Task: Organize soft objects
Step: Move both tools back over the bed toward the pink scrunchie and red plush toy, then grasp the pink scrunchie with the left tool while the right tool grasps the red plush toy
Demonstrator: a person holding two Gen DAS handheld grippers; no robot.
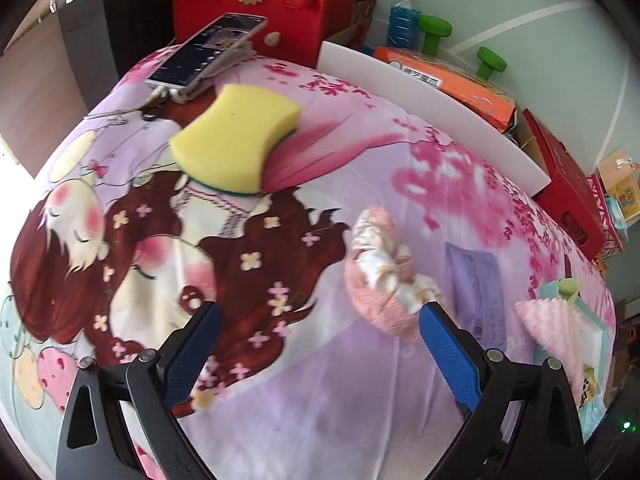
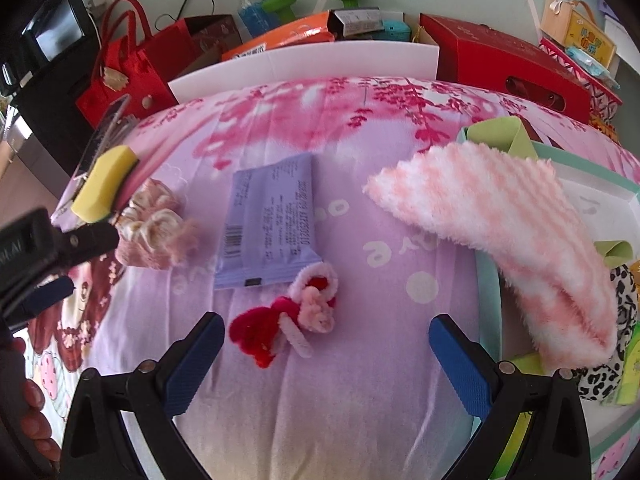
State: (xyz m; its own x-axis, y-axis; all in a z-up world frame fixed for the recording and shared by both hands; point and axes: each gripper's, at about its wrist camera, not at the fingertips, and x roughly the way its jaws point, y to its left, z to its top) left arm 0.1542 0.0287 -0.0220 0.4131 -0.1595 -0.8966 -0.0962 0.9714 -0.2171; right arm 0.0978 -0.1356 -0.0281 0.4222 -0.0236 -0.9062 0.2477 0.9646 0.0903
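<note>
Both claws spread wide and empty above the printed cloth (image 2: 360,420) covering the tabletop.

Left claw (image 1: 318,322): hovering near the pink scrunchie (image 1: 384,276), right finger just beside it — likely lining up for a grab. Beyond it, well apart: one yellow sponge (image 1: 236,136), lying near the phone (image 1: 208,50) propped at the far edge.

Right claw (image 2: 326,334): aimed at the red and pink fuzzy toy (image 2: 288,320), lying between the fingers, touching the lower edge of the purple packet (image 2: 268,224). To the right: a pink-and-white fluffy cloth (image 2: 500,228) draped over the rim of a pale green box (image 2: 488,280), apparently the collecting place, with a leopard-print piece (image 2: 622,320) already inside.

Count on the cloth, loose: one sponge, one scrunchie, one packet, one fuzzy toy. Half in the box: one fluffy cloth. Two claws, none gripping anything.

Probably early to midway: four soft things not yet boxed.
</note>
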